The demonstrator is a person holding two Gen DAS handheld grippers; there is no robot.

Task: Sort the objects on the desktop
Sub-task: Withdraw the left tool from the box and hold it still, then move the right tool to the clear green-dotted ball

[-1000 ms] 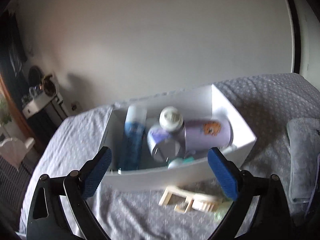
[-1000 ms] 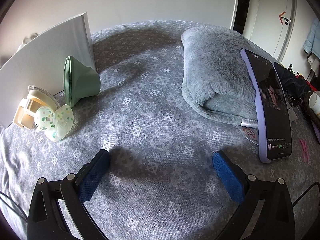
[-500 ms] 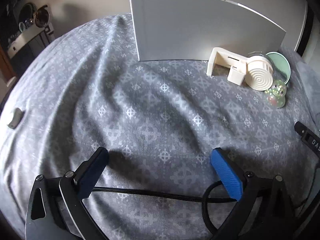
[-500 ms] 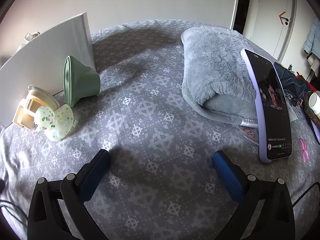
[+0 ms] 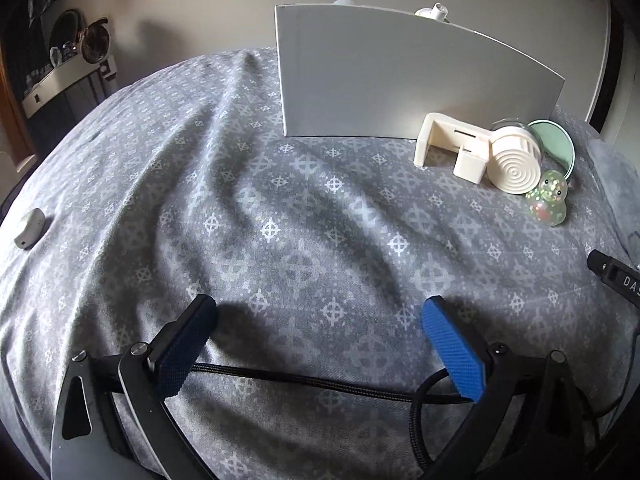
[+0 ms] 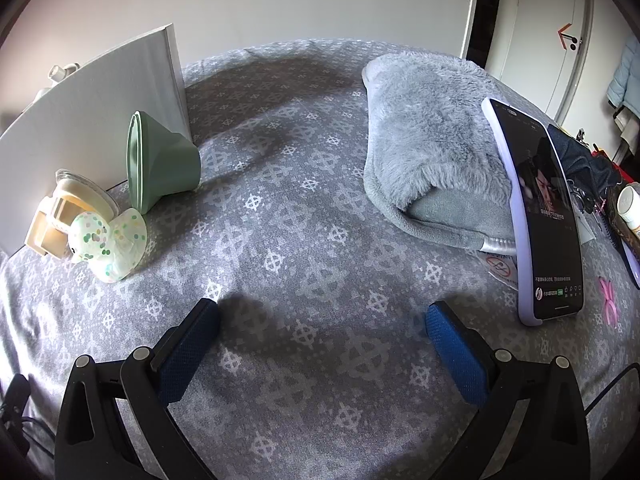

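Left wrist view first: our left tongs hang wide open over the grey patterned cloth covering the desk, nothing between the blue pads. A black braided cable runs across just under them. Ahead stands the white box, its near wall facing us, with a couple of white caps peeking over the rim, so we'd say some stuff is already sorted into it. Still sitting outside, right against its front wall: a cream plastic clip holder with a round ribbed disc end, a green funnel-like cup behind it, and a little clear speckled duck touching the disc. Off at the left edge there's a small grey thing; can't tell what it is.

Right wrist view: our right tongs are gaping too, empty, over bare cloth. The same trio sits at left by the box wall: the green cup on its side, the cream holder, the duck in front. On the right, a fluffy grey slipper with a phone propped against it, plus a pink clip beyond.

So we reckon we're partway: box partly filled, at least three items left beside it, nothing in hand.
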